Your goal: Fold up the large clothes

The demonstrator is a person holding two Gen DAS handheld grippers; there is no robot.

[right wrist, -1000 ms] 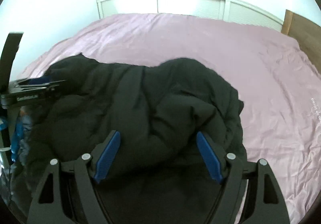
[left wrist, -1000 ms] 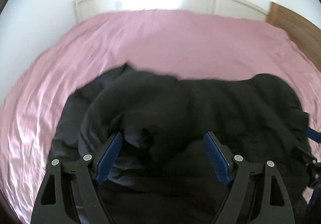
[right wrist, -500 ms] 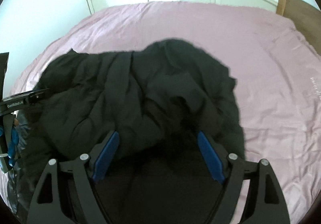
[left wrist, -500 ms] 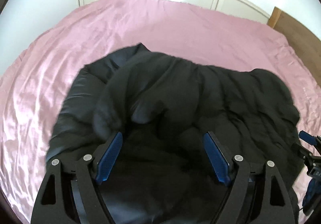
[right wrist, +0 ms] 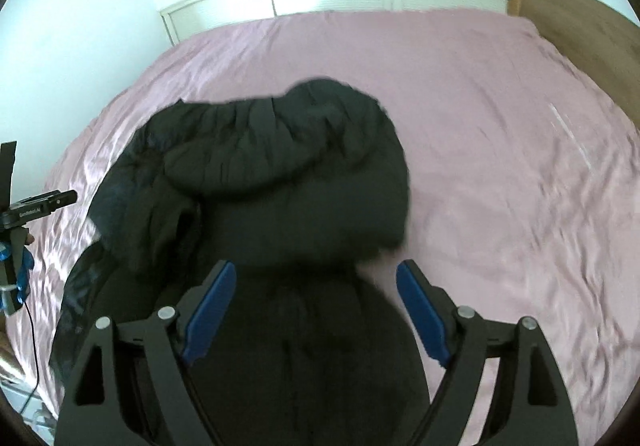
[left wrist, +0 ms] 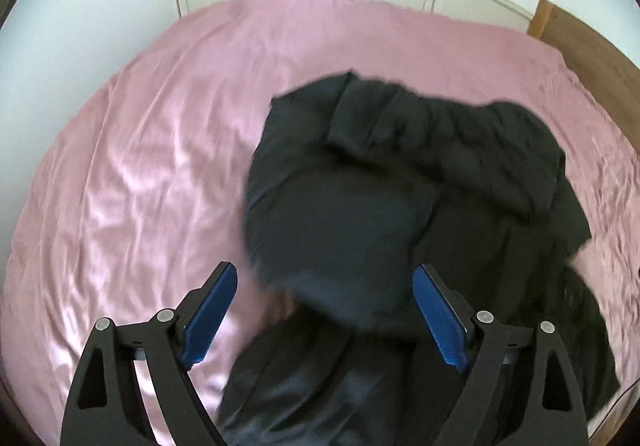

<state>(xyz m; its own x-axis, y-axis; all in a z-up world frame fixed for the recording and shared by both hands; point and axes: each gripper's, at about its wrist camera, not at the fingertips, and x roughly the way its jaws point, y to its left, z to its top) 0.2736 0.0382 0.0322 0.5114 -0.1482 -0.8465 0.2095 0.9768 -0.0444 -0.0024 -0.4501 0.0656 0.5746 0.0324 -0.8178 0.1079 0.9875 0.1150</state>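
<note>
Both jaws spread wide, gripping nothing: left gripper (left wrist: 324, 302) and right gripper (right wrist: 316, 298) hover over the near hem of the black coat (right wrist: 280, 182). Coat lies bunched mid-bed (right wrist: 500, 126), hood end farthest. Risk: slippery, puffy layers; pinching one layer likely drags the heap rather than folding it.

Right wrist view: a white printed label on the black body of the left gripper (right wrist: 38, 208), at the picture's left edge, apparently reading "GenRobot.AI" (small and slightly blurred). The pink bed sheet (right wrist: 568, 134) carries a faint pale mark, illegible. No other text.
</note>
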